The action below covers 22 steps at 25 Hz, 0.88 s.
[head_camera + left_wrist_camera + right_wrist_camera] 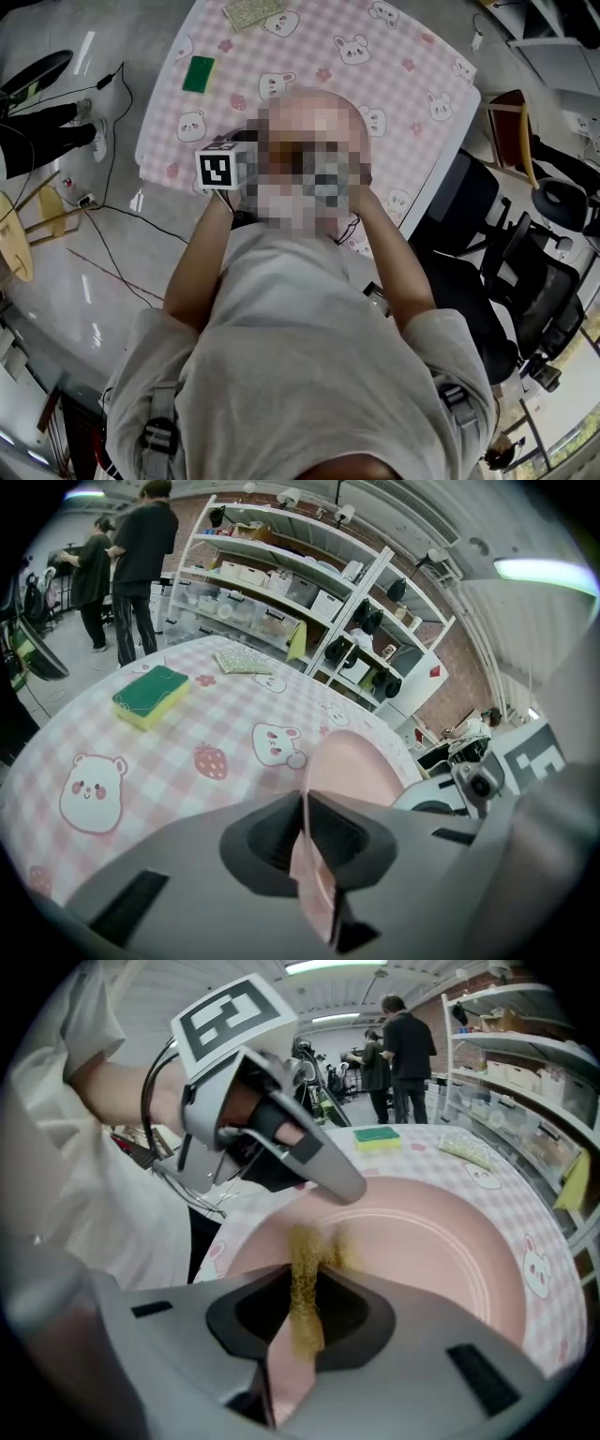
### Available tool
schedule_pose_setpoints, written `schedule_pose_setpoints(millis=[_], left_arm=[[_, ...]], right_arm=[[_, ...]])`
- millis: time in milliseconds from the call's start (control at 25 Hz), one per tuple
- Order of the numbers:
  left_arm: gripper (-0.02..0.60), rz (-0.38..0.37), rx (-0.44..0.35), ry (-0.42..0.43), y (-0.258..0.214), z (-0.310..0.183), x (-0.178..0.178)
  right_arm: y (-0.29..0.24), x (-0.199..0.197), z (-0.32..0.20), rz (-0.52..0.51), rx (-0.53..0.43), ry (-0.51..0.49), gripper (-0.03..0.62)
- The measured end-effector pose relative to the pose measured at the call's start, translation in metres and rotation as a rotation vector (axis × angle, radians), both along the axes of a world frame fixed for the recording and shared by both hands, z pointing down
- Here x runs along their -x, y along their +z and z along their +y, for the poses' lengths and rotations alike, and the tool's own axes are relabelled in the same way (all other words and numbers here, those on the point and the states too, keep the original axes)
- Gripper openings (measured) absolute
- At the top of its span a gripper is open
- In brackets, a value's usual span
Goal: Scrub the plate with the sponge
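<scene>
Pink checked table (309,47), black chair (487,281) beside; shelves (272,592), seemingly storing boxes.

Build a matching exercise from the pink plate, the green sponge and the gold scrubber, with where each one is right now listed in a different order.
Things:
1. pink plate
2. green sponge
3. gold scrubber

Places:
A. lying loose on the checked tablecloth, held by nothing
B. pinched in the right gripper, pressed against the plate
C. held by its rim in the left gripper

Pairs: 1-C, 2-A, 3-B
</scene>
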State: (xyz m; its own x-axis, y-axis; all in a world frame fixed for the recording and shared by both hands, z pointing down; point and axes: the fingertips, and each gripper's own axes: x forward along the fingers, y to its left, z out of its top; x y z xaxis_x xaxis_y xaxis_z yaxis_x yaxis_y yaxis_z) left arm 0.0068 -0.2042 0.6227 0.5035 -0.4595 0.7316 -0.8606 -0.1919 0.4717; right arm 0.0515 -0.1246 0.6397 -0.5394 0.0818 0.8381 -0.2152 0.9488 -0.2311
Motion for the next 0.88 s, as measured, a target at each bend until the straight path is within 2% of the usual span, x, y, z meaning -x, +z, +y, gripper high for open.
schedule_pose_setpoints(millis=[160, 400, 560, 680, 880], left_arm=[[0.034, -0.006, 0.002, -0.002, 0.001, -0.002, 0.0], [0.034, 0.0, 0.009, -0.004, 0.002, -0.002, 0.003], [0.032, 0.0, 0.015, -0.009, 0.004, 0.001, 0.003], [0.032, 0.007, 0.02, -0.02, 0.005, 0.005, 0.004], [0.034, 0.005, 0.011, -0.025, 0.002, 0.004, 0.004]], right_arm=[[0.008, -0.007, 0.031, 0.049, 0.036, -0.135, 0.069], [0.013, -0.033, 0.046, 0.115, 0.107, -0.159, 0.067], [0.016, -0.061, 0.052, 0.187, 0.151, -0.145, 0.069], [0.017, -0.081, 0.048, 0.238, 0.139, -0.135, 0.069], [0.017, -0.098, 0.023, 0.25, 0.106, -0.022, 0.069]])
